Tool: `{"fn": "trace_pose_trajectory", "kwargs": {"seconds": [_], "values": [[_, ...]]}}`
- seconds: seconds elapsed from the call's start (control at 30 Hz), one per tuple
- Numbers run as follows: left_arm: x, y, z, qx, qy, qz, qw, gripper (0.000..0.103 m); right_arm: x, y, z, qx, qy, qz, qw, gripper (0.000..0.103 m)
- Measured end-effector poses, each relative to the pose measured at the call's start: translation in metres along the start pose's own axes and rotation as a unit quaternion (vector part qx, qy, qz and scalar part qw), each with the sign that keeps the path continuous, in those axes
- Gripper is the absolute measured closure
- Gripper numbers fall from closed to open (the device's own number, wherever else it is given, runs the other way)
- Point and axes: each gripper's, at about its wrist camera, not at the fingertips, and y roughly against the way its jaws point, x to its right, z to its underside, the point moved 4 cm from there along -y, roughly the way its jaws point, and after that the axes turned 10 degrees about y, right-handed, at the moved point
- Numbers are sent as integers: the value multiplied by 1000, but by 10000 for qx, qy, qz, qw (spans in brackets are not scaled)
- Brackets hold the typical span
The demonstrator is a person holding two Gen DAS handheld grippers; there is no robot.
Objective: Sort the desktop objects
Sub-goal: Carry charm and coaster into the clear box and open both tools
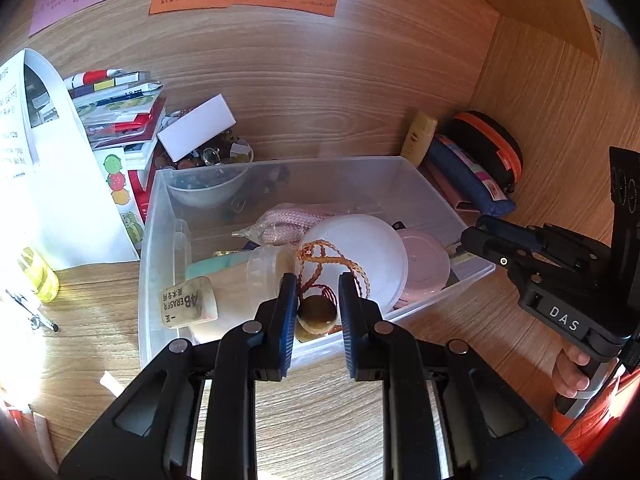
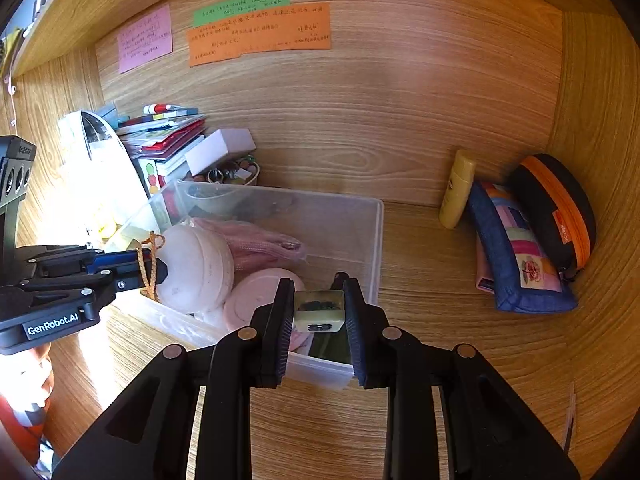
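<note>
A clear plastic bin (image 1: 152,248) stands on the wooden desk, also in the right wrist view (image 2: 376,240). It holds a white round lid (image 1: 372,256), a pink lid (image 1: 428,264), a pink cord bag (image 1: 288,220), an eraser (image 1: 184,304) and a small clear cup (image 1: 268,268). My left gripper (image 1: 318,304) is shut on a brown stone pendant (image 1: 318,312) with an orange braided cord (image 1: 332,260), over the bin's near edge. My right gripper (image 2: 320,308) is shut on a pale green mahjong-like tile (image 2: 320,310) over the bin's near right corner.
Behind the bin are a bowl of trinkets (image 1: 208,156), a white box (image 1: 196,128), stacked booklets (image 1: 120,108) and white paper (image 1: 48,160). At right lie a yellow bottle (image 2: 458,188), a patchwork pouch (image 2: 516,248) and a black-orange case (image 2: 560,208). Wooden walls enclose the desk.
</note>
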Motion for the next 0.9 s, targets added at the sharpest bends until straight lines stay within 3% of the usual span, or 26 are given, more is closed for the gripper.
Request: {"fn": "trace_pose_trajectory", "kwargs": {"seconds": [0.3, 0.5, 0.57, 0.63, 0.7, 0.9], "values": [[4, 1, 5, 54, -164, -170, 9997, 84, -1, -11, 12, -245, 47, -57, 9997, 80], [6, 4, 7, 65, -171, -144, 9997, 73, -5, -8, 11, -233, 71, -171, 9996, 79], [7, 6, 7, 74, -177, -138, 9997, 70, -5, -6, 11, -220, 42, -193, 9996, 74], [7, 9, 8, 88, -183, -142, 9997, 69, -6, -3, 11, -189, 25, -213, 9996, 57], [7, 12, 9, 105, -192, -160, 9996, 69, -8, 0, 11, -138, 24, -276, 9995, 49], [9, 25, 12, 230, -189, -213, 9993, 54, -14, 11, 12, -50, 98, -222, 9997, 41]]}}
